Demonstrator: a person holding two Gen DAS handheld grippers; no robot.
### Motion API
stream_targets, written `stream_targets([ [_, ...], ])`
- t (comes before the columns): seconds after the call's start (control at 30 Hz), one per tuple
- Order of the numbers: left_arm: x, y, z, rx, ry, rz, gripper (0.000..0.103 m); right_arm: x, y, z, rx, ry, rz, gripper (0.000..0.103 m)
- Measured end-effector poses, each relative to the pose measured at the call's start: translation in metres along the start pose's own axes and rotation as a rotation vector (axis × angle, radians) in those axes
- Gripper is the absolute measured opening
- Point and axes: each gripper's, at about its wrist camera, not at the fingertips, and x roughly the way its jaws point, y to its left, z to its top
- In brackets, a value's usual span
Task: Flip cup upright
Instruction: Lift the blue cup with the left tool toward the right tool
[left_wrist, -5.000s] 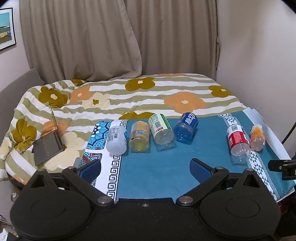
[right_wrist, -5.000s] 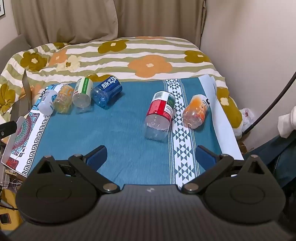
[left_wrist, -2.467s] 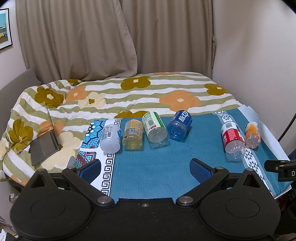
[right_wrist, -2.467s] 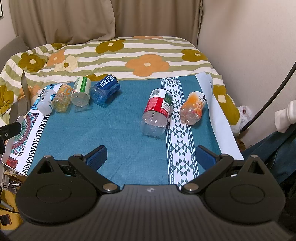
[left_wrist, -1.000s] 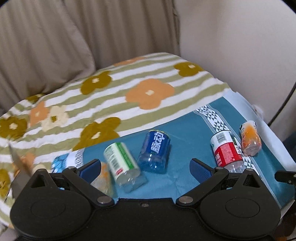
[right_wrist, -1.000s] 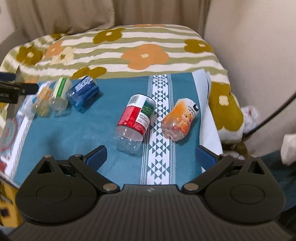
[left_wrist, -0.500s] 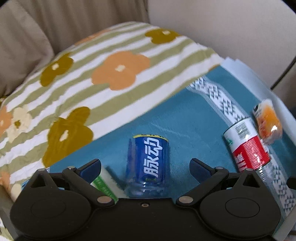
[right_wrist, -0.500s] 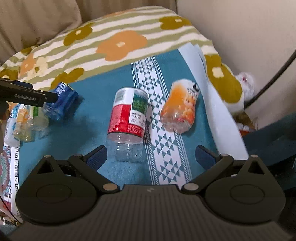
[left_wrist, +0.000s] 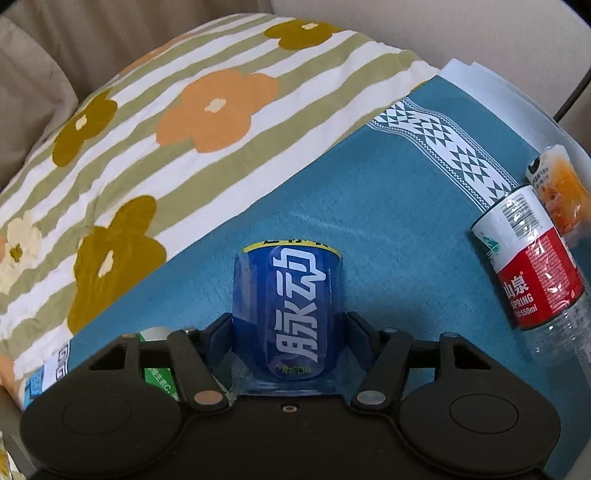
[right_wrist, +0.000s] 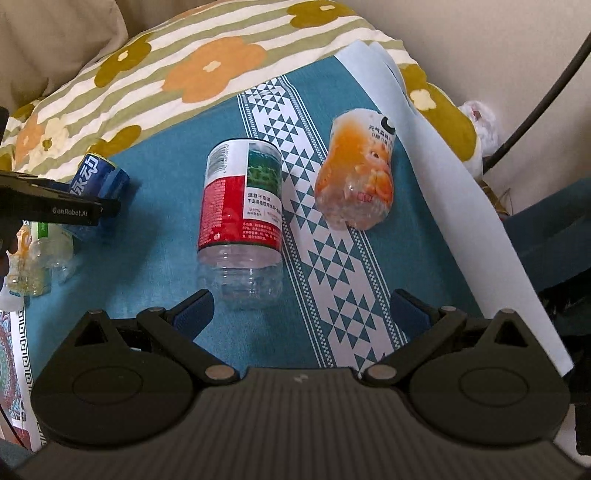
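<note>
A blue cup (left_wrist: 288, 314) with white characters lies on its side on the teal cloth (left_wrist: 388, 229). My left gripper (left_wrist: 287, 332) is shut on it, one finger on each side. It also shows in the right wrist view (right_wrist: 99, 181), partly behind the left gripper. My right gripper (right_wrist: 301, 308) is open and empty, just short of the clear base of a red-and-white cup (right_wrist: 242, 218) lying on its side. An orange cup (right_wrist: 356, 173) lies on its side to the right of it.
A green-labelled cup (left_wrist: 159, 373) and other clear cups (right_wrist: 33, 258) lie left of the blue one. The floral striped blanket (left_wrist: 184, 122) lies behind the cloth. A white sheet edge (right_wrist: 443, 155) and a black cable (right_wrist: 539, 99) are at the right.
My left gripper moved forward and right from the table's front to the blue cup and closed on it. My right gripper moved forward toward the red-and-white cup, still open.
</note>
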Motion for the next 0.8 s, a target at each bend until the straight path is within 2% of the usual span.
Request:
stream_targets([
  [0.4,-0.021,-0.011,0.001,0.003,-0.036,0.032,0.068,-0.012,-0.006,0.000,-0.015,-0.028,0.015,0.103],
  [0.8,-0.081,-0.036,-0.018,-0.114,-0.090,0.048,0.068,-0.047,-0.022,-0.006,-0.108,-0.087,0.077,0.103],
])
